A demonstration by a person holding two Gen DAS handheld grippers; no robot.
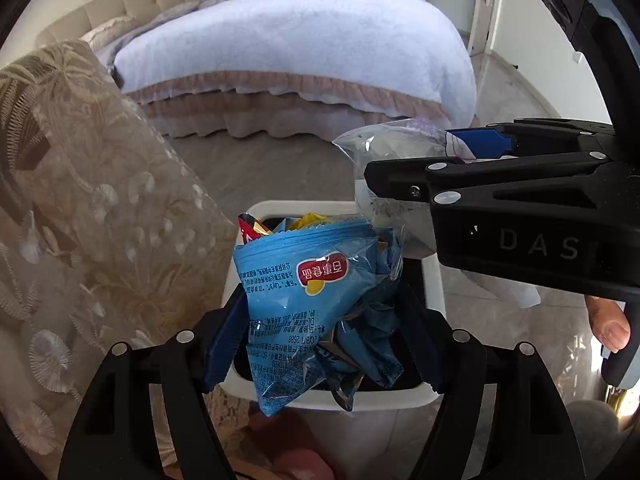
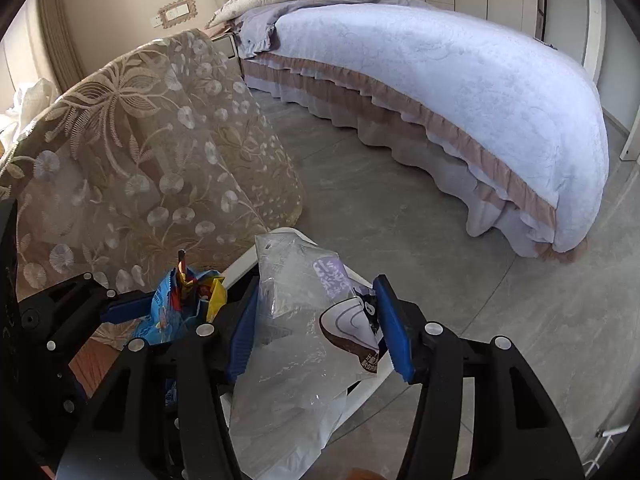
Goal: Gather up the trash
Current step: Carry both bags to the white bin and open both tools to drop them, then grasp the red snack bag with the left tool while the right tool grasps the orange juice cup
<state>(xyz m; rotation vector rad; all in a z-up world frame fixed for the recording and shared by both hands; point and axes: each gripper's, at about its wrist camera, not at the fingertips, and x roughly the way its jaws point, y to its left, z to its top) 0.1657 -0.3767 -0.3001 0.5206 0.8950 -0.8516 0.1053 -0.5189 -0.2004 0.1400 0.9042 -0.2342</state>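
My left gripper (image 1: 320, 344) is shut on a crumpled blue snack bag (image 1: 304, 300), held right over the white trash bin (image 1: 434, 280), whose opening holds more wrappers (image 1: 312, 220). My right gripper (image 2: 316, 328) is shut on a clear plastic bag with a purple label (image 2: 304, 320), held above the bin's rim (image 2: 240, 260). In the left wrist view the right gripper (image 1: 404, 168) comes in from the right with the clear bag (image 1: 384, 148) over the bin's far edge. In the right wrist view the left gripper (image 2: 132, 308) shows at left with the blue bag (image 2: 172, 308).
A table draped with a beige floral lace cloth (image 1: 92, 200) stands close to the left of the bin; it also shows in the right wrist view (image 2: 152, 152). A large bed with a white cover (image 2: 440, 80) fills the back. Grey tiled floor (image 2: 400, 216) lies between.
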